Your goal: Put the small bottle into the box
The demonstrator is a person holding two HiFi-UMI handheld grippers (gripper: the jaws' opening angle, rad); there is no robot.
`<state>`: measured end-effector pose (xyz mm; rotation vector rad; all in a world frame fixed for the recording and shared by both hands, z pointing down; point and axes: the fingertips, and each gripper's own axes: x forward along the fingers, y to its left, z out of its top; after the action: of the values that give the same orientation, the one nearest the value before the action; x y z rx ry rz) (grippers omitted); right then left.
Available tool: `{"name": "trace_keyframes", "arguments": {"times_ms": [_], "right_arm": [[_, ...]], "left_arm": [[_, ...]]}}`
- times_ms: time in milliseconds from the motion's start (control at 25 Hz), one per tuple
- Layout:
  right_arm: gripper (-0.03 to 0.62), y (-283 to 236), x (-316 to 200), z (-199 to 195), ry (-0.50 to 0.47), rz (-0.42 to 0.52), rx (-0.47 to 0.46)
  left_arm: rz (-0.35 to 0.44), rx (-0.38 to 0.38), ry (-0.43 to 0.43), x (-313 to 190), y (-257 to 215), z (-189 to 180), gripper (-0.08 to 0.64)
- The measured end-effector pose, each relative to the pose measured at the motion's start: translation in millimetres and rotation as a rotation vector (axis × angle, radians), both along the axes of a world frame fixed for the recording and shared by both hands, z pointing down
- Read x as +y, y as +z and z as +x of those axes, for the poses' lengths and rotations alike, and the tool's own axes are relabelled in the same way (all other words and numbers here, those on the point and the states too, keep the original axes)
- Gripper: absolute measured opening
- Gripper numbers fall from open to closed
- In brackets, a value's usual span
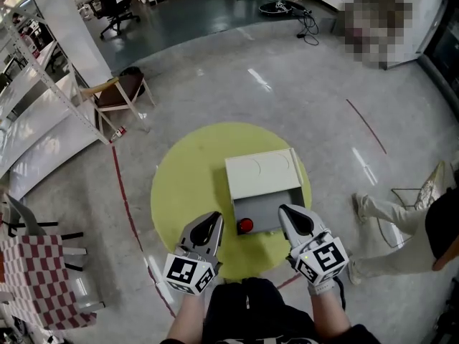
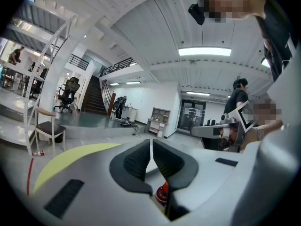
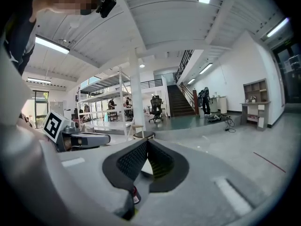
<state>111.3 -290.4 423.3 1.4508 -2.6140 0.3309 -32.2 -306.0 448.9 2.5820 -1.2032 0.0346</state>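
The small bottle [image 1: 245, 226], with a red cap, stands in the open grey part of the white box [image 1: 261, 173] on the round yellow mat [image 1: 188, 185]. My left gripper [image 1: 212, 222] is just left of the bottle, its jaws shut with nothing between them. My right gripper [image 1: 288, 214] hovers at the box's near right corner, also shut and empty. In the left gripper view the shut left gripper [image 2: 151, 143] points up into the room, and the bottle [image 2: 162, 194] peeks out below the pads. Under the shut right gripper [image 3: 146, 143] a sliver of the bottle [image 3: 135, 195] shows.
A wooden chair [image 1: 120, 92] stands beyond the mat at the left, beside white metal shelving [image 1: 29, 84]. A red-checked cloth [image 1: 39, 278] hangs at the near left. A person's legs [image 1: 391, 217] reach in from the right. A red line [image 1: 125, 206] runs along the floor.
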Motion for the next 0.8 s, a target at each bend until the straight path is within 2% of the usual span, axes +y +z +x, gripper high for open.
{"name": "trace_keyframes", "arguments": {"times_ms": [400,800], "right_arm": [[0.006,-29.5,6.9,13.3,0.027,0.054,-0.028],[0.006,-45.2,10.9,21.8,0.035,0.084,-0.035]], "left_arm": [[0.005,0.003,-0.043,3.7,-18.8,-4.9,0.024],[0.062,0.007,-0.073,2.8,-45.2,-12.7,0.024]]}}
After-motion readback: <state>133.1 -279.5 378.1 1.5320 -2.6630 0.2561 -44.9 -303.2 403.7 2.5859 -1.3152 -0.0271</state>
